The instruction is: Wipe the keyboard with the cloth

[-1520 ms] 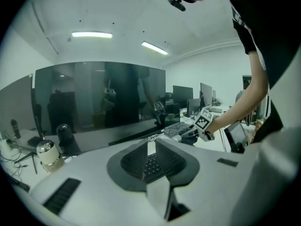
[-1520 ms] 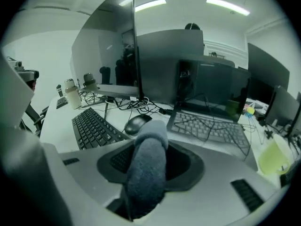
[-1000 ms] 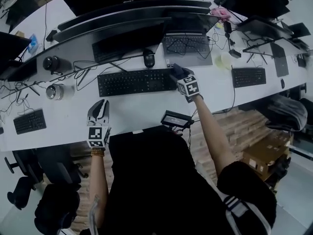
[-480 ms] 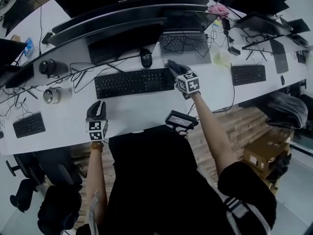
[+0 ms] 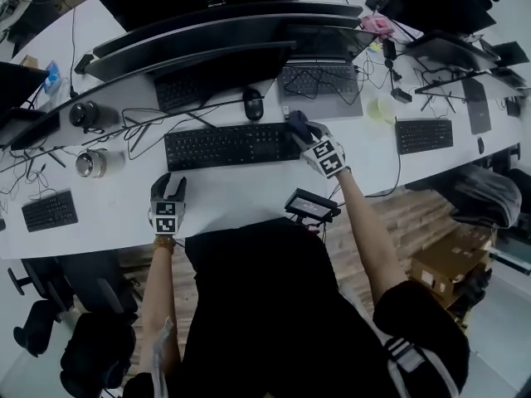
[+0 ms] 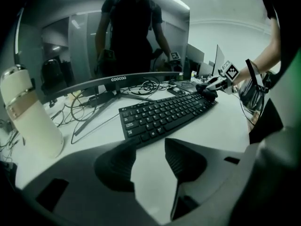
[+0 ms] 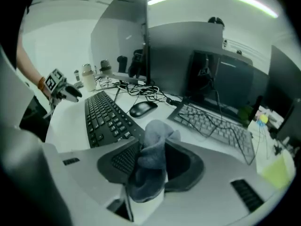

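The black keyboard (image 5: 231,144) lies across the white desk (image 5: 241,191) in front of a curved monitor. My right gripper (image 5: 297,123) is at its right end, and a bunched grey cloth (image 7: 153,159) fills the gap between the jaws. Those jaws are opening, though the pads still press the cloth. My left gripper (image 5: 168,185) hovers low over bare desk just in front of the keyboard's (image 6: 164,114) left end. Its jaws are opening and nothing is between them (image 6: 150,147). The left gripper view also shows the right gripper (image 6: 211,84) resting at the keyboard's far end.
A black mouse (image 5: 252,100) and a laptop (image 5: 319,77) sit behind the keyboard, with loose cables around the monitor stand (image 6: 101,105). A white bottle (image 6: 26,112) stands at the left. A black device (image 5: 309,204) sits at the desk's front edge. Other keyboards (image 5: 423,135) lie further off.
My left gripper has sunk toward the desk in front of the keyboard, and its jaws have parted. The right gripper has stayed at the keyboard's right end with the cloth.
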Action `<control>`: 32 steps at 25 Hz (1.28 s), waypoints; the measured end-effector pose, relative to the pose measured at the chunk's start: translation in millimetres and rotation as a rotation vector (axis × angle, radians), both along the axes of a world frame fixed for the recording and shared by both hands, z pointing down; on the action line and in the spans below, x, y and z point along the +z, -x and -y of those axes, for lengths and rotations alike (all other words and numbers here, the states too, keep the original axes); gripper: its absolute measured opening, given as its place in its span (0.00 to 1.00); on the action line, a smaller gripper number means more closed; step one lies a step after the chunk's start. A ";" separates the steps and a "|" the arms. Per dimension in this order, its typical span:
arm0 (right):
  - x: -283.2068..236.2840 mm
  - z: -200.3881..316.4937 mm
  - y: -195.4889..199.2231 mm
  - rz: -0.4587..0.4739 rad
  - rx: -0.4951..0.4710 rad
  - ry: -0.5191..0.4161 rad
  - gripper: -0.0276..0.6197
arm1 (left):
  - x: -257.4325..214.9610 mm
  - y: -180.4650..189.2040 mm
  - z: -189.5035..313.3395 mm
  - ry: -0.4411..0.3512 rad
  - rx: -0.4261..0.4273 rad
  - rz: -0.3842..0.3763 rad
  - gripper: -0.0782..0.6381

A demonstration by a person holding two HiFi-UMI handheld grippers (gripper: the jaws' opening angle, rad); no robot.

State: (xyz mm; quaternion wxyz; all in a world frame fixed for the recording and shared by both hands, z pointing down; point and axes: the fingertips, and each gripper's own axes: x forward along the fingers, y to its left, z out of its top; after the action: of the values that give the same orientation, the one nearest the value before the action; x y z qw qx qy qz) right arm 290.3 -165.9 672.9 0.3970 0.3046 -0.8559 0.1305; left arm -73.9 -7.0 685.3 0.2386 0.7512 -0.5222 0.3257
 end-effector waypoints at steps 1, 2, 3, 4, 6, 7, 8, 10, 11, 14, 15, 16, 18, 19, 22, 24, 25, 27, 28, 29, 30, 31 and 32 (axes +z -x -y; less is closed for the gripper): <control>2.8 3.4 -0.5 0.025 0.033 0.025 0.26 | 6.1 2.1 0.0 0.014 -0.004 0.003 0.38; 5.2 6.8 0.6 0.046 0.059 0.044 0.22 | 13.1 4.3 -0.5 0.031 -0.007 0.007 0.41; 7.4 9.4 2.9 0.058 0.074 0.055 0.20 | 20.5 6.1 -1.6 0.049 -0.007 0.009 0.44; 9.3 10.9 5.8 0.062 0.083 0.063 0.18 | 27.5 7.4 -3.1 0.068 -0.006 0.009 0.47; 11.4 12.3 12.3 0.068 0.094 0.088 0.16 | 36.7 9.4 -4.5 0.084 -0.003 0.000 0.49; 11.7 12.8 15.4 0.076 0.099 0.109 0.15 | 37.8 10.5 -3.6 0.077 -0.005 -0.005 0.50; 11.9 13.1 17.8 0.084 0.099 0.128 0.15 | 37.3 11.2 -1.9 0.063 -0.010 -0.008 0.50; 11.0 13.0 21.2 0.088 0.075 0.141 0.14 | 36.5 10.3 -0.2 0.047 -0.026 -0.015 0.51; 10.7 12.3 23.5 0.082 0.055 0.138 0.14 | 36.9 9.5 -0.2 0.047 -0.037 -0.026 0.51; 12.9 7.0 39.0 0.057 -0.024 0.131 0.13 | 37.3 12.5 0.7 0.051 -0.075 -0.056 0.50; 13.8 4.8 45.6 0.048 -0.052 0.132 0.13 | 37.4 13.9 2.3 0.054 -0.090 -0.058 0.50; 14.2 3.0 52.5 0.039 -0.079 0.132 0.13 | 37.8 15.1 4.0 0.056 -0.106 -0.058 0.48; 13.9 -0.1 67.4 0.020 -0.130 0.128 0.13 | 39.0 17.0 5.1 0.057 -0.124 -0.046 0.46; 14.1 -1.3 74.0 0.008 -0.152 0.121 0.12 | 39.1 17.5 4.6 0.056 -0.122 -0.041 0.46; 15.9 -2.6 86.7 -0.015 -0.188 0.109 0.12 | 38.7 16.8 4.4 0.046 -0.128 -0.048 0.46; 16.3 -3.3 91.1 -0.025 -0.210 0.102 0.12 | 36.4 14.1 6.3 0.008 -0.147 -0.047 0.46; 16.0 -4.9 94.0 -0.024 -0.227 0.100 0.12 | 35.3 13.4 6.3 -0.010 -0.149 -0.038 0.45; 15.2 -11.0 104.4 -0.017 -0.274 0.095 0.12 | 32.4 13.5 7.0 -0.031 -0.140 -0.029 0.45; 15.1 -14.1 110.3 -0.025 -0.301 0.086 0.12 | 31.1 13.2 7.8 -0.036 -0.136 -0.028 0.45; 15.3 -16.5 115.0 -0.046 -0.329 0.069 0.11 | 30.4 12.5 8.0 -0.040 -0.133 -0.028 0.45; 15.6 -18.3 118.5 -0.071 -0.356 0.050 0.11 | 30.0 12.0 7.5 -0.044 -0.133 -0.024 0.45; 16.0 -20.1 121.7 -0.088 -0.380 0.035 0.11 | 29.8 12.0 6.5 -0.049 -0.133 -0.018 0.45; 16.3 -22.3 125.5 -0.095 -0.403 0.028 0.11 | 29.7 12.6 5.7 -0.055 -0.133 -0.011 0.45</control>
State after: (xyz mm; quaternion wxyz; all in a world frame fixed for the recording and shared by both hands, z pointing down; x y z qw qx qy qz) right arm 164.8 -143.6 689.3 0.4593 0.1273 -0.8779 0.0458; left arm -86.5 -12.7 715.0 0.2419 0.7228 -0.5785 0.2905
